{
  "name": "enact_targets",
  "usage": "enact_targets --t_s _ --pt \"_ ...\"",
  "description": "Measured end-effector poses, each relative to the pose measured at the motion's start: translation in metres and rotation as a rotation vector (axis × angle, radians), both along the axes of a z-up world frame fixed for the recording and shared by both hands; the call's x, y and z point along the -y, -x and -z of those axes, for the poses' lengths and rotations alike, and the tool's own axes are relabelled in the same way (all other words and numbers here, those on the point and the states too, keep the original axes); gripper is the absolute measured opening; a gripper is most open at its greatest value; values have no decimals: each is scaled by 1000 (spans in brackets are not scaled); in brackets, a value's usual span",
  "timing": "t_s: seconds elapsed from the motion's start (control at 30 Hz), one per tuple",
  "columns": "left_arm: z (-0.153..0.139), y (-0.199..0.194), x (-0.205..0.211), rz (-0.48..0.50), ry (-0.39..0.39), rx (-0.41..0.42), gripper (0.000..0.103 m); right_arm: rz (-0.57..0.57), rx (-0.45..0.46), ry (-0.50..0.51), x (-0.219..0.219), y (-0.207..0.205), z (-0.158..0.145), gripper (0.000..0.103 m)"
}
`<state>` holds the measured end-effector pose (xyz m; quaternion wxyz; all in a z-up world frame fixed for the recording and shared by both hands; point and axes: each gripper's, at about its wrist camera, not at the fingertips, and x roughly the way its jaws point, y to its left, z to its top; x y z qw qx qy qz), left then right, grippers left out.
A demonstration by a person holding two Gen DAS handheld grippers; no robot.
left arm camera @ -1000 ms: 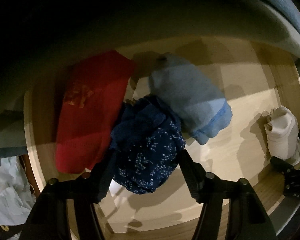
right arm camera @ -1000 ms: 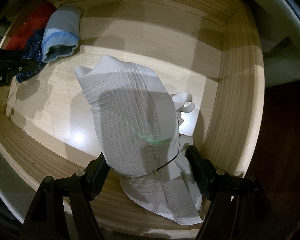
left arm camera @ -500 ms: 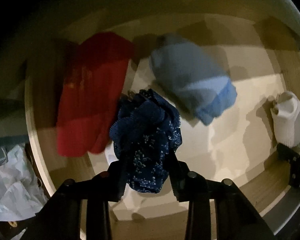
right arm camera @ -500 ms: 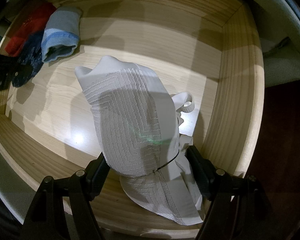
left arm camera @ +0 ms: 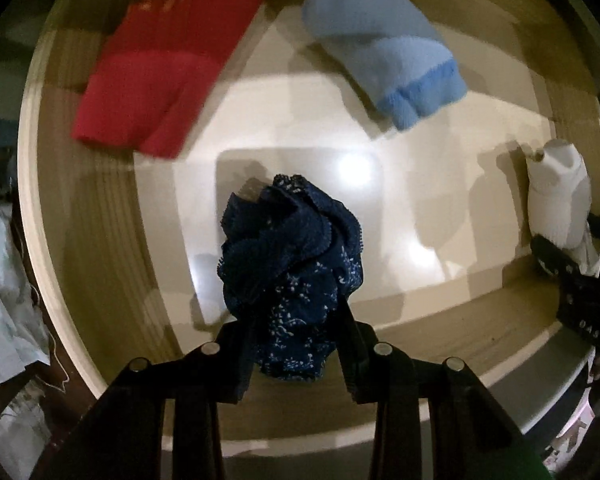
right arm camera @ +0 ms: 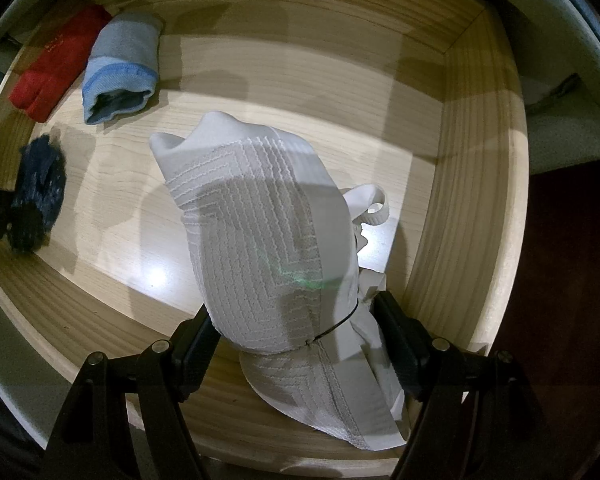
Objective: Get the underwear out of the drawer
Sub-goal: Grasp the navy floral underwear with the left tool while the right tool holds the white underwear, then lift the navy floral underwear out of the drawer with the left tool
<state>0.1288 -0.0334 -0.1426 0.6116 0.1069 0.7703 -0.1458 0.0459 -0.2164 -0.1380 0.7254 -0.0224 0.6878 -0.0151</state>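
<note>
My left gripper (left arm camera: 296, 344) is shut on bunched navy floral underwear (left arm camera: 292, 264) and holds it above the floor of the wooden drawer (left arm camera: 100, 280). The bundle also shows at the left of the right wrist view (right arm camera: 40, 196). My right gripper (right arm camera: 296, 340) is shut on white textured underwear (right arm camera: 260, 240) at the drawer's right side, by the side wall (right arm camera: 472, 200). In the left wrist view the white piece (left arm camera: 560, 204) and the right gripper show at the far right.
A red folded garment (left arm camera: 168, 64) and a light blue rolled garment (left arm camera: 388, 52) lie at the back left of the drawer; both show in the right wrist view, red (right arm camera: 56, 64), blue (right arm camera: 120, 68). Pale cloth (left arm camera: 8, 312) lies outside the drawer's left wall.
My left gripper closed on the navy underwear and lifted it up and back off the red and blue garments. The right gripper and white piece stayed put.
</note>
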Motion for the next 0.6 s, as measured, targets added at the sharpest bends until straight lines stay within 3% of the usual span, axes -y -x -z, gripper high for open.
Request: enact_targets --t_s 0.13,0.3,0.43,0.5,0.6 --pt "-3 0 -4 -34 4 -10 36 0 0 0 0 0 0 73" --pt "2 -12 -19 -86 20 -4 57 1 1 0 1 -1 -1 73" --pt "-8 -15 -25 -79 61 20 60 1 1 0 1 -1 -1 73" --pt "-10 -8 -23 -75 66 25 68 2 1 0 1 -2 -1 73" --pt "-8 -3 -30 -52 46 38 68 2 1 0 1 -2 -1 73"
